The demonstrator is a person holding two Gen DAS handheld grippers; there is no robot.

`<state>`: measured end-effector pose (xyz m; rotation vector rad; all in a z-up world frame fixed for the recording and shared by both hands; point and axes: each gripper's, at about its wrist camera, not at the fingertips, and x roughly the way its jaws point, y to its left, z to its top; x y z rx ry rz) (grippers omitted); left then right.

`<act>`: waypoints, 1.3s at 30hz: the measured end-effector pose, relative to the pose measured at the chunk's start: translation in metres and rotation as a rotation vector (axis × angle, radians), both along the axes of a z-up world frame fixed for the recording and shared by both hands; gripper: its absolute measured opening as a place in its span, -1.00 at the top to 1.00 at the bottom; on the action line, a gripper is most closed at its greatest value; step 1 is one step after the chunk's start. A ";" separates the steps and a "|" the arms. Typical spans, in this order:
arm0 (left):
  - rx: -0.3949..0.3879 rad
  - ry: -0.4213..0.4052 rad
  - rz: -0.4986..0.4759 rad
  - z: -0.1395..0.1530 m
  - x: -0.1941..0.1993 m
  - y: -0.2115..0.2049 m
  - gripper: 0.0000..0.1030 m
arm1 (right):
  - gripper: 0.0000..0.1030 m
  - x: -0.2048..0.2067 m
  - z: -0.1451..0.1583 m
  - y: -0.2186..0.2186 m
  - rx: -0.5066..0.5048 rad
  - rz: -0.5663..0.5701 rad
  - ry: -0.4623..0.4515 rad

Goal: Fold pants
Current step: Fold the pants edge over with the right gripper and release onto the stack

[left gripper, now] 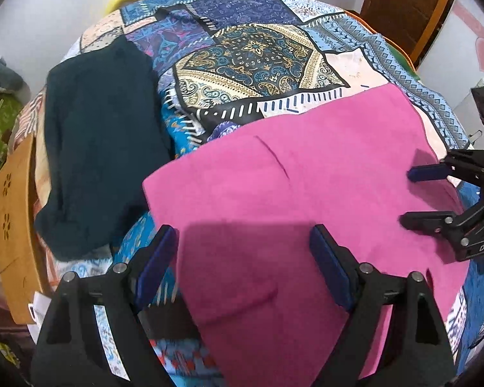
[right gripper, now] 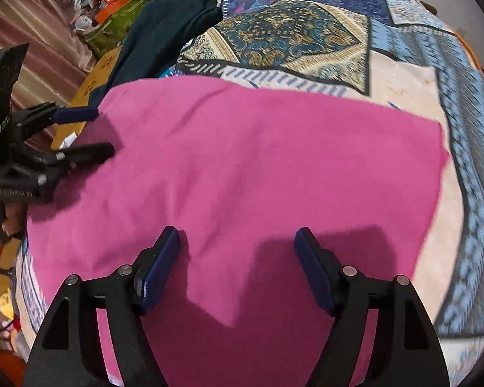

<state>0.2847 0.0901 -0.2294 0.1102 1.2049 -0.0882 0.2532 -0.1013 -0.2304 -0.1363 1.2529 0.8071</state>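
Note:
The pink pants (left gripper: 306, 200) lie folded flat on the patterned bedspread (left gripper: 248, 61); they fill the middle of the right wrist view (right gripper: 258, 167). My left gripper (left gripper: 243, 264) is open just above their near left part, holding nothing. It also shows at the left edge of the right wrist view (right gripper: 96, 132), open. My right gripper (right gripper: 237, 267) is open above the near edge of the pants, empty. It also shows at the right edge of the left wrist view (left gripper: 409, 196), jaws apart over the pants' right edge.
A dark teal garment (left gripper: 103, 148) lies on the bed left of the pants, also in the right wrist view (right gripper: 164, 32). A wooden headboard (left gripper: 13, 225) is at the far left. A brown door (left gripper: 403, 9) stands behind the bed. Clutter (right gripper: 113, 9) lies beyond the bed.

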 end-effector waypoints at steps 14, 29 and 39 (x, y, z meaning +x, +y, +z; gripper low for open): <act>0.017 -0.077 0.068 0.021 -0.065 0.005 -0.65 | -0.39 -0.033 0.004 -0.049 0.017 -0.144 -0.062; -0.196 -0.167 0.337 0.057 -0.107 0.056 -0.64 | -0.40 -0.056 0.054 -0.042 0.064 -0.191 -0.242; -0.475 -0.063 0.380 0.035 -0.129 0.051 -0.64 | -0.41 -0.069 0.059 0.017 0.090 -0.115 -0.358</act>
